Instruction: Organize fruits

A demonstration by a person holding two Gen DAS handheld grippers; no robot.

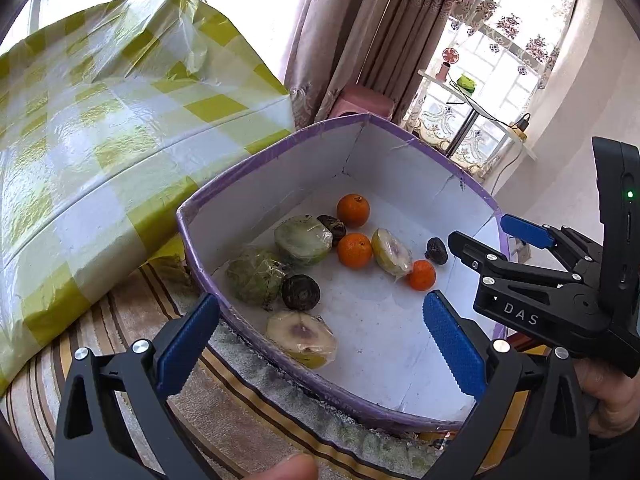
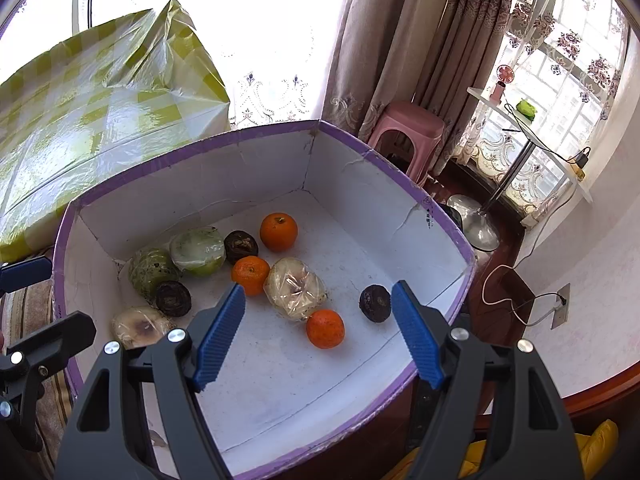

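Note:
A white box with a purple rim (image 1: 260,152) (image 2: 200,142) holds the fruit. In it lie three oranges (image 1: 354,250) (image 2: 325,328), three dark round fruits (image 1: 301,292) (image 2: 375,303), and several film-wrapped pale and green pieces (image 1: 302,338) (image 2: 295,294). My left gripper (image 1: 320,304) hangs open over the box's near left wall, with nothing between its blue pads. My right gripper (image 2: 318,292) hovers open above the box's near right part, over an orange and a wrapped piece but touching neither. Each gripper shows in the other's view (image 1: 488,232) (image 2: 52,300).
A large bundle in green-checked plastic (image 1: 100,140) leans behind the box on the left. The box rests on a striped cloth (image 1: 240,400). A pink stool (image 2: 404,128), curtains, a small stand table (image 2: 520,128) and a floor cable (image 2: 512,292) lie beyond on the right.

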